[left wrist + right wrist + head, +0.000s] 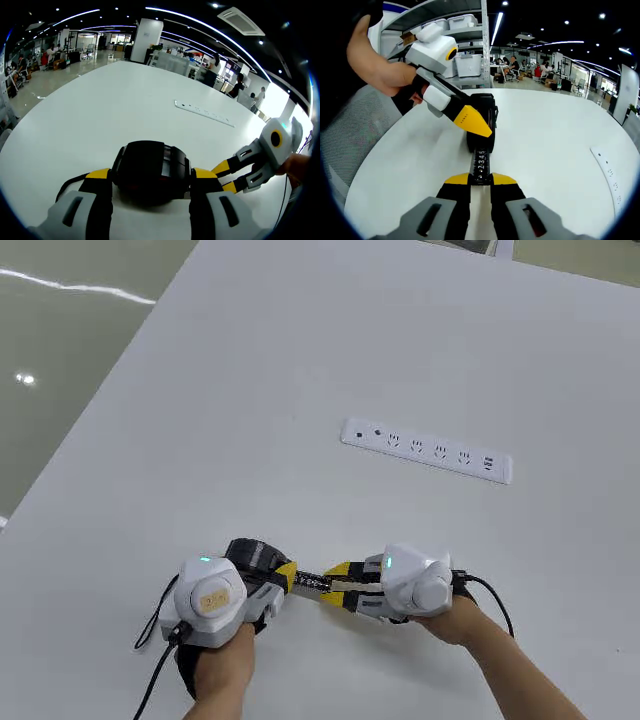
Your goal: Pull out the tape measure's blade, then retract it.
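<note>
While our left claw (151, 176) clamps the tape measure (250, 553) at the desk's (300, 390) six o'clock edge, our right claw (481, 178) pinches the blade (481, 160), barely drawn out. We judge the pull is underway; next, draw steadily toward three o'clock.

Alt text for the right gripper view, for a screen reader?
The right gripper pinches a short length of blade pulled from a black tape measure, which the left gripper clamps from the left. It rests on a white table, power strip at right.
</note>
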Tool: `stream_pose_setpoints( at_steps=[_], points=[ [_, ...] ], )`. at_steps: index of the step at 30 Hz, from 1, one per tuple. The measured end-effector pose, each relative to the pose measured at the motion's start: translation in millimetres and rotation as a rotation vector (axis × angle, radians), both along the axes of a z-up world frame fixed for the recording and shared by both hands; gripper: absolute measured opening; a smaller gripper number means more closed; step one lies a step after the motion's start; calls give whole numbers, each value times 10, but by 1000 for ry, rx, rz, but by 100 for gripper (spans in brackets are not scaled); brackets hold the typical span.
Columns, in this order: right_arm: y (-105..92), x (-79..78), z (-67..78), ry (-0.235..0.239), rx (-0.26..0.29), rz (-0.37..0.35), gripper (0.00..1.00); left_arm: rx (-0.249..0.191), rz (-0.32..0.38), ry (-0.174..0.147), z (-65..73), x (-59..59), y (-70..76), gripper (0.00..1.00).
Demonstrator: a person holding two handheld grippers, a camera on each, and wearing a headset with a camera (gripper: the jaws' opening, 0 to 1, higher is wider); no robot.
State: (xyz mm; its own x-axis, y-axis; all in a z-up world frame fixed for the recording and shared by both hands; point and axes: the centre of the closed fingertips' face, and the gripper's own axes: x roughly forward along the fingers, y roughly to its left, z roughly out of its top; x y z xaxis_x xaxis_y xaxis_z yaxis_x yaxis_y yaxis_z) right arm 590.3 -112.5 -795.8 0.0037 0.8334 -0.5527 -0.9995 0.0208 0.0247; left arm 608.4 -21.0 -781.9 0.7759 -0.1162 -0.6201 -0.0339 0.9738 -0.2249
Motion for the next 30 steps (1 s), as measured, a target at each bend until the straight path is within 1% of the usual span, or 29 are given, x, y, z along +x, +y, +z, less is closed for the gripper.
stream_pose_setpoints(
  at_steps=[30],
  points=[
    [186, 17, -33, -5, 2, 4, 14, -5, 1, 0, 2, 1, 12, 58]
  ],
)
